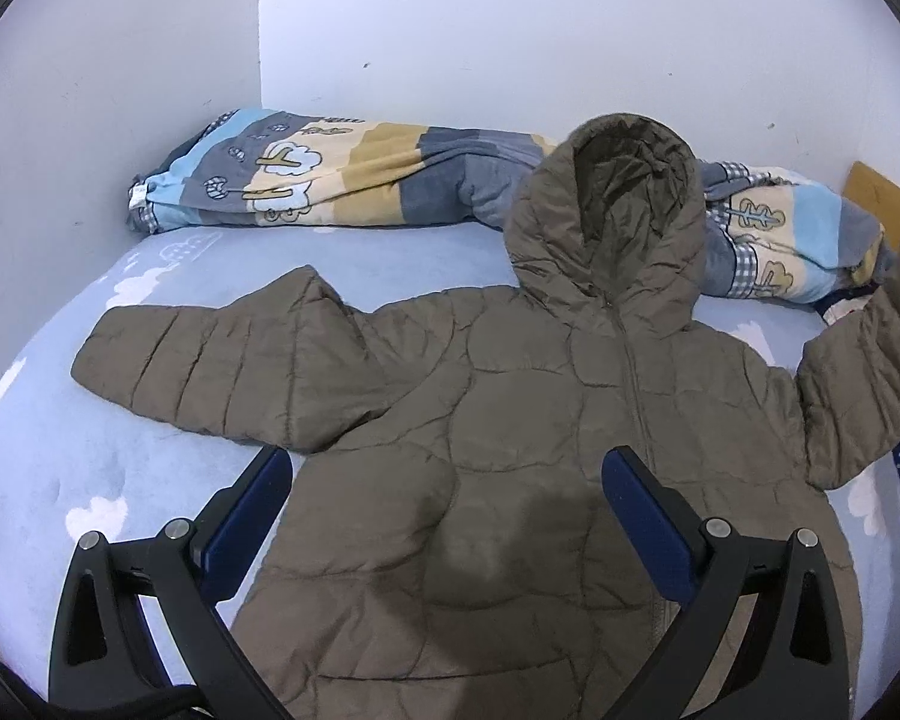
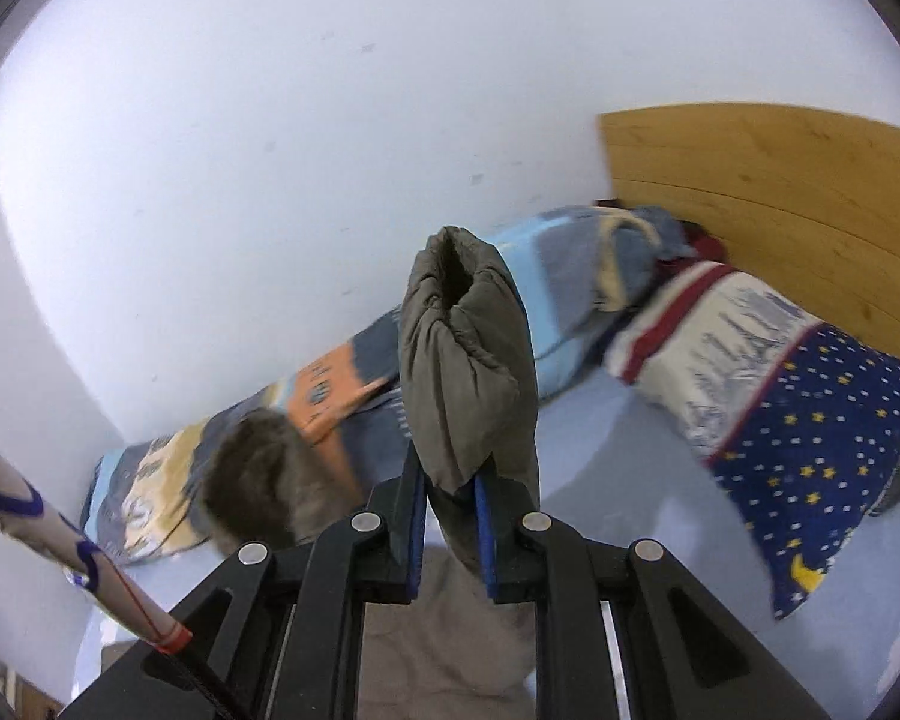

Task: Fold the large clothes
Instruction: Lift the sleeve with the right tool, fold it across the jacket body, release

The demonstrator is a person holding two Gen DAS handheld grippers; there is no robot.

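Note:
A brown quilted hooded jacket (image 1: 510,420) lies front-up on the light blue bed sheet (image 1: 90,468). Its left sleeve (image 1: 210,366) lies spread flat. Its right sleeve (image 1: 858,372) rises off the bed at the right edge of the left wrist view. My left gripper (image 1: 444,480) hovers open above the jacket's lower body with nothing between its fingers. My right gripper (image 2: 450,492) is shut on the cuff end of the right sleeve (image 2: 468,360), held up in the air, the cuff standing above the pads. The hood (image 2: 252,468) shows blurred below.
A rolled patterned blanket (image 1: 342,174) lies along the white wall behind the jacket. A star-patterned pillow (image 2: 810,438) sits at the right by a wooden headboard (image 2: 780,192). A striped rod-like object (image 2: 60,534) crosses the right wrist view's lower left corner.

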